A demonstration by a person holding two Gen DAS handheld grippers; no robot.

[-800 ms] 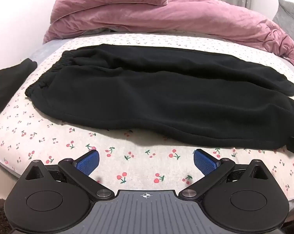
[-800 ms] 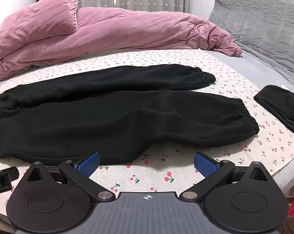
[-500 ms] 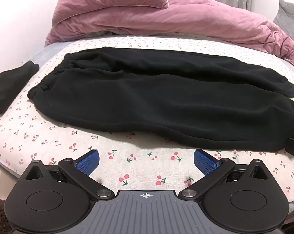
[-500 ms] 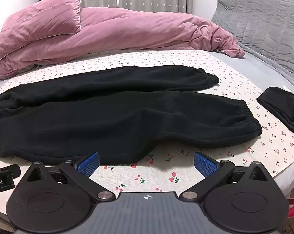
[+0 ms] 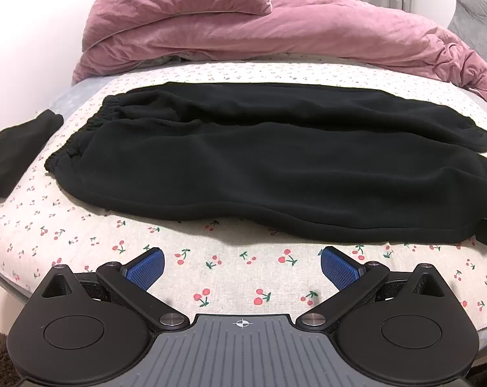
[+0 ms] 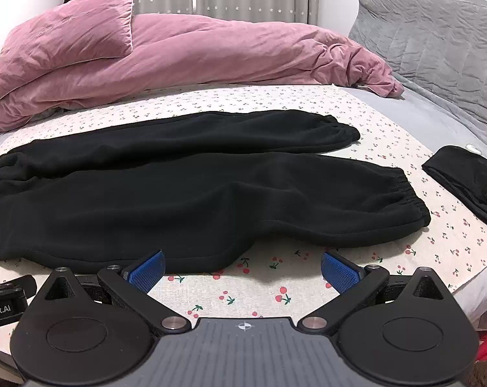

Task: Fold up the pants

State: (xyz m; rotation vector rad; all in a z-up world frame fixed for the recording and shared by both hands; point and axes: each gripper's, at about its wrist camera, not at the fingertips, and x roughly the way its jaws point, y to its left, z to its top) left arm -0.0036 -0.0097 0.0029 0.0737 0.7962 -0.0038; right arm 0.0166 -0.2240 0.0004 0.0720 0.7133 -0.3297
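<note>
One pair of black sweatpants (image 5: pixel 275 167) is lying flat on the bed (image 5: pixel 211 258); left gripper (image 5: pixel 241 266) and right gripper (image 6: pixel 241 269) are hovering wide open, holding nothing.

Pants (image 5: pixel 259 167) lie flat across the bed (image 5: pixel 243 267), waistband left, cuffs right. Duvet (image 6: pixel 211 54) and pillow (image 6: pixel 72 29) sit behind; a folded garment (image 5: pixel 14 158) lies left.
</note>
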